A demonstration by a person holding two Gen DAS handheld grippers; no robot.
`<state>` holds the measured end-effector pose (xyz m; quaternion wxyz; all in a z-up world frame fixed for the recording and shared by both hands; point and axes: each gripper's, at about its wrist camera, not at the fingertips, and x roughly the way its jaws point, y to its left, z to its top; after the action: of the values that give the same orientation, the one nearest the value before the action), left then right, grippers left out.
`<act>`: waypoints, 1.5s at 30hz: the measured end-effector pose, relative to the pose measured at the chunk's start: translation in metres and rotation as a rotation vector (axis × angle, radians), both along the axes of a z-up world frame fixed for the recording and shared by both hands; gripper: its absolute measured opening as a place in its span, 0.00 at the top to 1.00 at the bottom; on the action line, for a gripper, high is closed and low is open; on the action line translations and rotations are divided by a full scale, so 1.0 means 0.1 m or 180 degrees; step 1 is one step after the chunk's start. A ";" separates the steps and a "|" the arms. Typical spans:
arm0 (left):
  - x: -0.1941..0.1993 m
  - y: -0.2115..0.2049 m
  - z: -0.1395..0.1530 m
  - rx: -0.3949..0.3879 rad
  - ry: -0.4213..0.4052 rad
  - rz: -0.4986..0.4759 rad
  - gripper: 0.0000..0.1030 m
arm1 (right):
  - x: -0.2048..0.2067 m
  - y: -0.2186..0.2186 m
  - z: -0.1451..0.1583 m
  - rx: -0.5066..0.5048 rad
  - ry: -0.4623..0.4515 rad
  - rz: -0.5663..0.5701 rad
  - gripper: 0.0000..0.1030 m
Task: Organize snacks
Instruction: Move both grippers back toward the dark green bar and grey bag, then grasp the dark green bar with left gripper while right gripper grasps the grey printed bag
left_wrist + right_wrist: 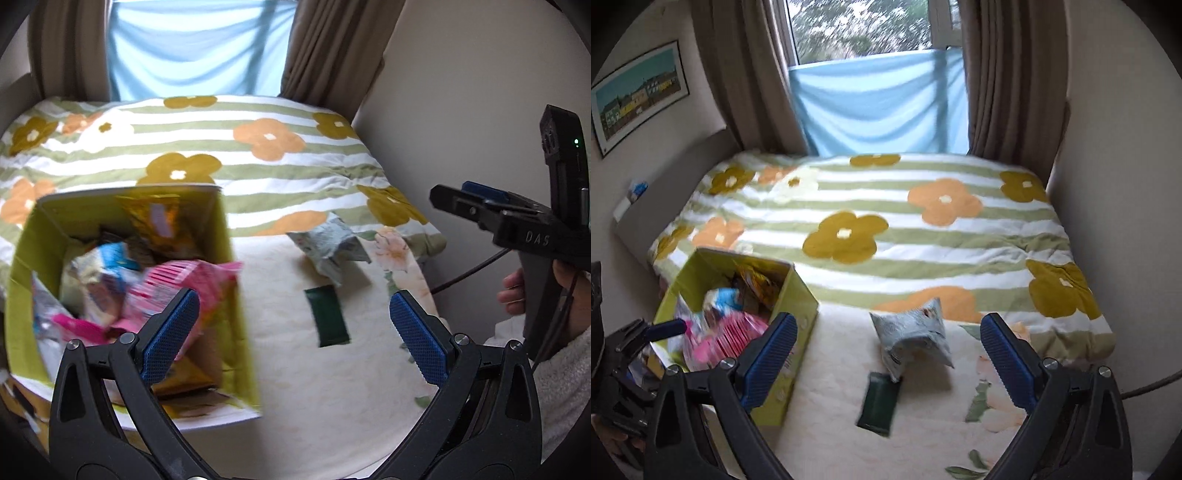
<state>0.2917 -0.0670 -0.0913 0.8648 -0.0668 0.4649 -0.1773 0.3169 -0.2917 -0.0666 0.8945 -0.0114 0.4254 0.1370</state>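
A yellow-green cardboard box (236, 295) (798, 317) stands on the bed at the left, holding several snack packets, among them a pink one (177, 288) (738, 332). A pale blue-grey snack bag (328, 247) (916, 336) and a dark green flat packet (327, 315) (881, 402) lie on the cream blanket to the right of the box. My left gripper (295, 328) is open and empty, over the box's right wall. My right gripper (890, 362) is open and empty, above the two loose packets; it also shows in the left wrist view (480, 206).
A green-striped flowered duvet (886, 221) covers the far part of the bed. Brown curtains (1008, 74) and a blue cloth (882, 103) hang at the window behind. A wall runs along the right, with a cable (1152, 384) beside the bed. A picture (639, 92) hangs left.
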 end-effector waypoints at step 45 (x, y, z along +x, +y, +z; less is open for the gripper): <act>0.38 -1.32 -1.86 0.0602 0.0699 0.0510 0.61 | 0.91 0.13 -1.86 -0.1091 -0.0183 0.3376 0.01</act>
<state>0.3301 -0.1989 -0.2770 0.8227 -0.0409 0.5644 -0.0548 0.4082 -0.2788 -0.2527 0.6996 -0.3729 0.3530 0.4969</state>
